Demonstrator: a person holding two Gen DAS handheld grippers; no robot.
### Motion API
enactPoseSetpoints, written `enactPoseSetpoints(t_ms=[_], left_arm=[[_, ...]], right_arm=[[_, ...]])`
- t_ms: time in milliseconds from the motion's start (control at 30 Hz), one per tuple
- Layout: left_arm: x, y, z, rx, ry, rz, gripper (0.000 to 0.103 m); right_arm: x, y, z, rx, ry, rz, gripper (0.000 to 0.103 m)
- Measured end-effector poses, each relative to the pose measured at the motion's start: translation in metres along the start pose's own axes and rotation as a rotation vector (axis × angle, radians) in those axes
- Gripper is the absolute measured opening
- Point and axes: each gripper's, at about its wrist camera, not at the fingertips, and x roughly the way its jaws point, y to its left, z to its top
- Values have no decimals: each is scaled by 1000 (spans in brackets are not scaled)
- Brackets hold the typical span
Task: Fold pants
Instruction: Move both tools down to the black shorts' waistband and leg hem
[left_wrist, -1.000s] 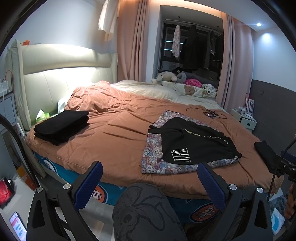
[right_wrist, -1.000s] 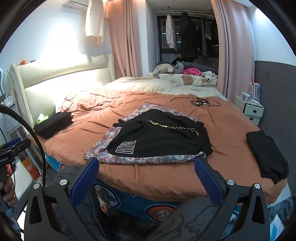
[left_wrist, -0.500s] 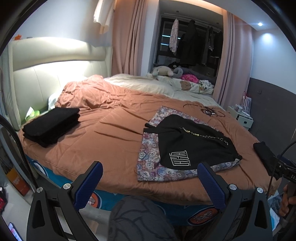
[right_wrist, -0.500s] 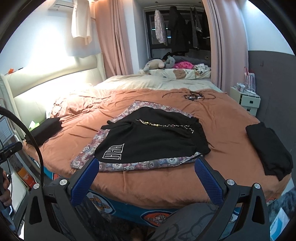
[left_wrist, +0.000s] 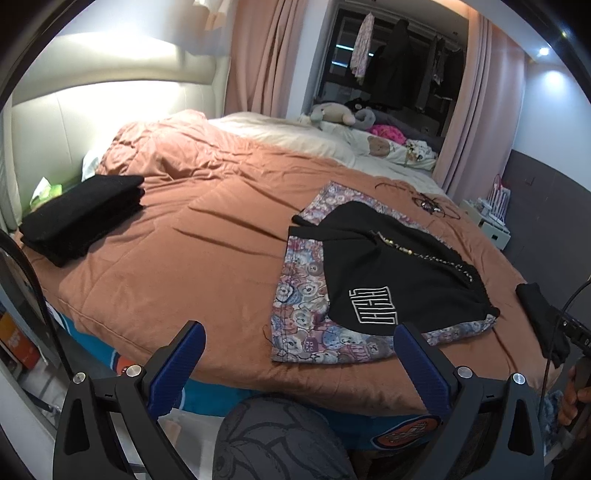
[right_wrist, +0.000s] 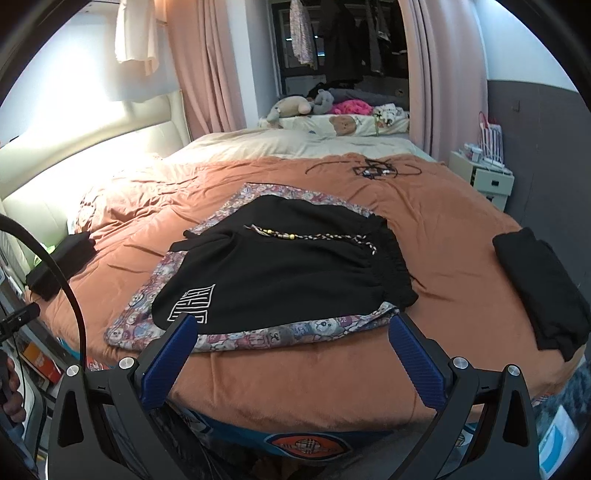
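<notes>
Black pants (left_wrist: 399, 273) with a white logo and a beaded drawstring lie spread on a bear-print cloth (left_wrist: 303, 317) on the orange bed cover; they also show in the right wrist view (right_wrist: 280, 277), on the same cloth (right_wrist: 258, 336). My left gripper (left_wrist: 299, 354) is open and empty, at the bed's near edge, short of the cloth's front-left corner. My right gripper (right_wrist: 291, 343) is open and empty, just in front of the cloth's front edge.
A stack of folded black clothes (left_wrist: 81, 218) lies at the bed's left. Another black garment (right_wrist: 543, 291) lies at the right edge. Cables (right_wrist: 369, 170) lie further back. A nightstand (right_wrist: 480, 177) stands at the right. My knee (left_wrist: 277, 439) is below the left gripper.
Both grippers have moved forward toward the bed, so the pants and cloth appear larger and closer. Both have stayed open. The clothes have not moved.
</notes>
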Motion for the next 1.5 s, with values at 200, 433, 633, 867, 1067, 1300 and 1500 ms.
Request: enactPoseSetpoints(t_ms=[200,433,633,867,1067,1300,1500], left_arm=[[35,22,0,-101,57,-18,97],[76,50,-6,-240,155,-65,84],[103,57,-19,-303,263,-121,80],[122,58,-33,-355,351,-162,75],[140,54,-42,-417,412,-204,74],[148,56,-41,-530,428,-255,72],[152,46,-42,-580,438,-295,72]], right_arm=[[27,-18,8,46,59,17,103],[54,-44,15,100,115,24,103],[78,-68,17,167,149,45,103],[103,-95,9,234,191,70,95],[119,-115,6,288,221,83,95],[130,-136,2,363,245,133,95],[137,-157,-6,450,253,161,95]])
